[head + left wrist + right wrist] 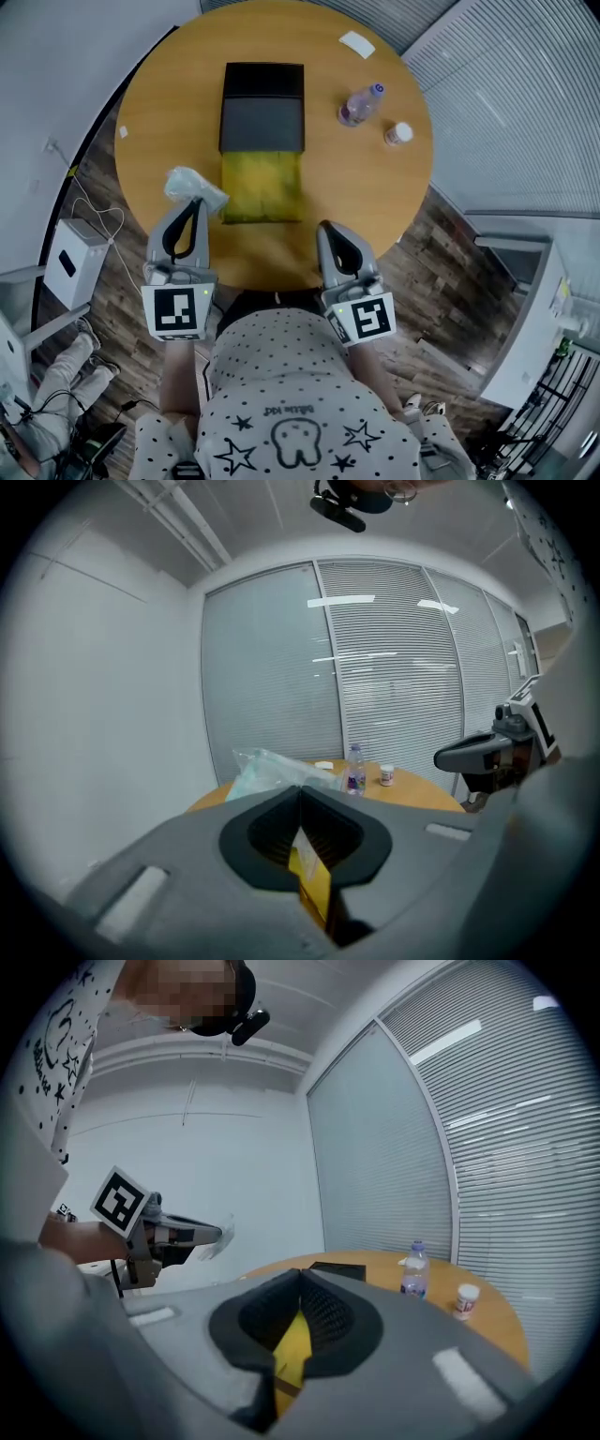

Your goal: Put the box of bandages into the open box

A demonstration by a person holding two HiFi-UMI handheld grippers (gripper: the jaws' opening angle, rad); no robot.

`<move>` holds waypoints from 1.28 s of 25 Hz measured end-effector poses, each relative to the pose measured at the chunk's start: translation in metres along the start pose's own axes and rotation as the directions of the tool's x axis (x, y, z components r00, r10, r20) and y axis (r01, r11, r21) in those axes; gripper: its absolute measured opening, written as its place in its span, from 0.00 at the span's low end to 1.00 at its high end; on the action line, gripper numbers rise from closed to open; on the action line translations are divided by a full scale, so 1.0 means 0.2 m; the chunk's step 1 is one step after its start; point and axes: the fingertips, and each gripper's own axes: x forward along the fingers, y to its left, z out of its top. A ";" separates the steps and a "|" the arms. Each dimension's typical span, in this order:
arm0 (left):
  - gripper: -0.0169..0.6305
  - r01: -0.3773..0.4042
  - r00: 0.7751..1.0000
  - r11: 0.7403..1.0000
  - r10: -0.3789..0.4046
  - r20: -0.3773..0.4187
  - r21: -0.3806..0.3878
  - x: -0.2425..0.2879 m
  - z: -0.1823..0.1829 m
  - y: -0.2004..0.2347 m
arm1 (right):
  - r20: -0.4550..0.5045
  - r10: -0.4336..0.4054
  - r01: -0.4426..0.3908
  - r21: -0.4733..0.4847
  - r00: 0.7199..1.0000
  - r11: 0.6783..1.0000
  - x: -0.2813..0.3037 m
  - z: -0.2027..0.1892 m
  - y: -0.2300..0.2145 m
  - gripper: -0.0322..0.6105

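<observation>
An open black box [262, 111] lies on the round wooden table [375, 197], with a yellow panel [261, 186] against its near side. My left gripper [192, 206] hovers at the table's near left, just left of the yellow panel. It is shut on a crinkly clear plastic packet [193, 184] with pale green contents, which sticks up past its tips [267, 771]. My right gripper [325, 228] is at the near edge, right of the panel, shut with nothing in it [300, 1274]. From the right gripper view the black box [337, 1269] lies ahead.
A small water bottle [361, 105] and a white jar [398, 134] stand right of the box. A white card [356, 44] lies at the far edge. A white unit [70, 261] with cables sits on the floor to the left. A glass wall with blinds is behind.
</observation>
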 end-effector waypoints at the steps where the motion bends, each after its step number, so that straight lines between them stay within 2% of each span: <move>1: 0.04 0.014 1.000 1.000 -0.014 -0.010 0.005 0.02 0.00 0.00 | 0.003 -0.006 0.006 0.007 1.000 1.000 0.00 0.00 -0.01 0.06; 6: 0.04 0.027 0.999 0.999 -0.026 -0.038 0.026 0.14 -0.04 -0.02 | -0.002 -0.045 0.045 0.038 0.999 0.998 0.00 -0.04 -0.07 0.06; 9: 0.04 0.061 0.995 0.998 -0.059 -0.077 0.025 0.24 -0.11 -0.07 | -0.017 -0.055 0.055 0.058 0.998 0.997 0.01 -0.08 -0.09 0.06; 14: 0.04 0.138 0.980 0.990 -0.136 -0.148 0.000 0.37 -0.25 -0.18 | -0.045 -0.048 0.051 0.075 0.998 0.996 0.03 -0.14 -0.09 0.06; 19: 0.04 0.174 0.965 0.985 -0.174 -0.198 -0.018 0.51 -0.38 -0.27 | -0.062 -0.038 0.044 0.087 0.997 0.995 0.08 -0.18 -0.09 0.06; 24: 0.04 0.196 0.944 0.979 -0.204 -0.260 -0.054 0.64 -0.55 -0.33 | -0.090 -0.047 0.056 0.097 0.995 0.994 0.10 -0.22 -0.13 0.06; 32: 0.04 0.227 0.897 0.970 -0.245 -0.368 -0.092 0.75 -0.79 -0.42 | -0.104 -0.070 0.080 0.102 0.992 0.992 0.14 -0.24 -0.20 0.06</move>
